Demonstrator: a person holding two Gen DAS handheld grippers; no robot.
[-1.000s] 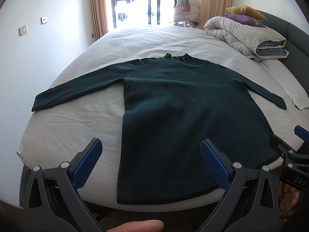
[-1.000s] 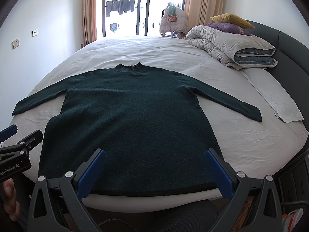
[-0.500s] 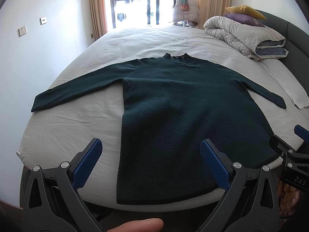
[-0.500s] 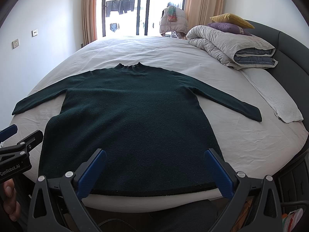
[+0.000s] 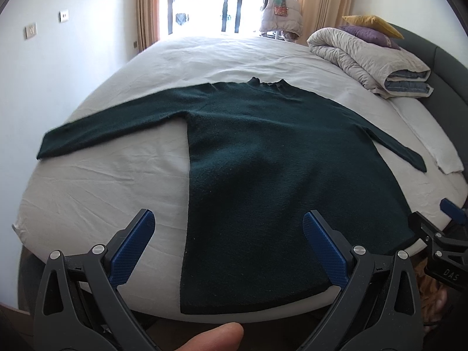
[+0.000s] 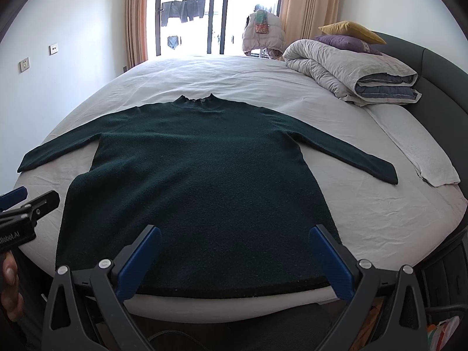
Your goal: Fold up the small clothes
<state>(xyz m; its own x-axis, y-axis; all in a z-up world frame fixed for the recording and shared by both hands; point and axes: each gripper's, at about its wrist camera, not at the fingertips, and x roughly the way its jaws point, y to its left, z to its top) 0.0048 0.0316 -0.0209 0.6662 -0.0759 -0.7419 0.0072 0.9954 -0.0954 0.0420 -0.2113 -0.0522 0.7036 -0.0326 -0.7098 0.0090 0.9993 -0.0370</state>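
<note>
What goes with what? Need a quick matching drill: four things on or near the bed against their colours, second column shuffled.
Things:
1. sweater
2. top pillow
3. pillow under it
4. gripper pads

Colours:
A. purple
B. blue
C. dark green
D. mustard yellow

Pairs: 1-C, 2-D, 3-A, 4-B

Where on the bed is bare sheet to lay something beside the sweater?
Bare sheet lies between the sweater collar and the window, and under each spread sleeve toward the foot. The headboard side is crowded: rolled duvet, pillows, white towel.
</note>
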